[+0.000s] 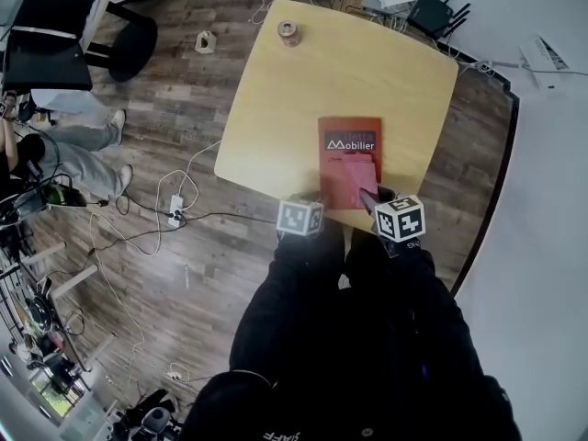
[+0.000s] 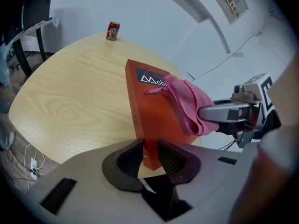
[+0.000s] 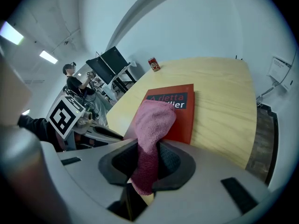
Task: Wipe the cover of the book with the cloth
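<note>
The room reads as a research lab or tech office set up for recording. A pale wooden counter (image 1: pixel 312 90) stands on a wood-look floor (image 1: pixel 184 108) between plain white walls. Loose cables (image 1: pixel 129 237) and a white power strip (image 1: pixel 176 209) trail across the floor at 8 o'clock from the counter. A black router (image 1: pixel 430 12) with antennas sits among wires at 1 o'clock. A black chair (image 1: pixel 55 35) stands at 10 o'clock, and a seated person (image 1: pixel 83 145) is at 9 o'clock. The right gripper view shows a dark monitor (image 3: pixel 110 59) on a stand and strip ceiling lights (image 3: pixel 49 56). A framed notice (image 2: pixel 231 3) hangs on the wall.
</note>
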The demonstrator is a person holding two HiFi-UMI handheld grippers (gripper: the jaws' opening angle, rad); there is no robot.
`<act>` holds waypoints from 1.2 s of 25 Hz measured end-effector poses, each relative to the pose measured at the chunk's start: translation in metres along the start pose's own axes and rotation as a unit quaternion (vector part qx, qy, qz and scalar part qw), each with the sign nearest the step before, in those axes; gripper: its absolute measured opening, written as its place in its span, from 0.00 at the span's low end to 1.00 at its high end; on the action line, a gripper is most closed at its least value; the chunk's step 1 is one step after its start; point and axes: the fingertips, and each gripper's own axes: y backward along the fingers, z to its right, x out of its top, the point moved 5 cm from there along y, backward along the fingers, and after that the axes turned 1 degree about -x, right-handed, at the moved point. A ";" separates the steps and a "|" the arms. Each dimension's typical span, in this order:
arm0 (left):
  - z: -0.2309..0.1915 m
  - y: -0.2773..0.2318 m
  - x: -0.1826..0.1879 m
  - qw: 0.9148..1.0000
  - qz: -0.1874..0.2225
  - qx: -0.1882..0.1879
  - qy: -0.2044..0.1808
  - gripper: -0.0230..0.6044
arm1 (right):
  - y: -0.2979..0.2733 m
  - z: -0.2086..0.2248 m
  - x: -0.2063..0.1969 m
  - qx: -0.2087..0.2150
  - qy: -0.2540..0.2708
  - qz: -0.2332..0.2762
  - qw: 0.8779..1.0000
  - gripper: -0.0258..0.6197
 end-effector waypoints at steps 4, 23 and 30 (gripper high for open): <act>-0.001 0.000 0.000 1.000 0.001 -0.002 0.002 0.22 | -0.011 -0.024 -0.006 0.022 0.000 -0.007 1.000 0.20; -0.003 0.000 0.000 1.000 -0.001 -0.010 -0.001 0.22 | -0.043 -0.041 -0.042 0.025 -0.011 -0.051 0.998 0.20; -0.003 0.000 0.001 1.000 -0.004 -0.012 -0.006 0.22 | -0.025 -0.016 -0.049 -0.002 -0.024 -0.048 0.999 0.20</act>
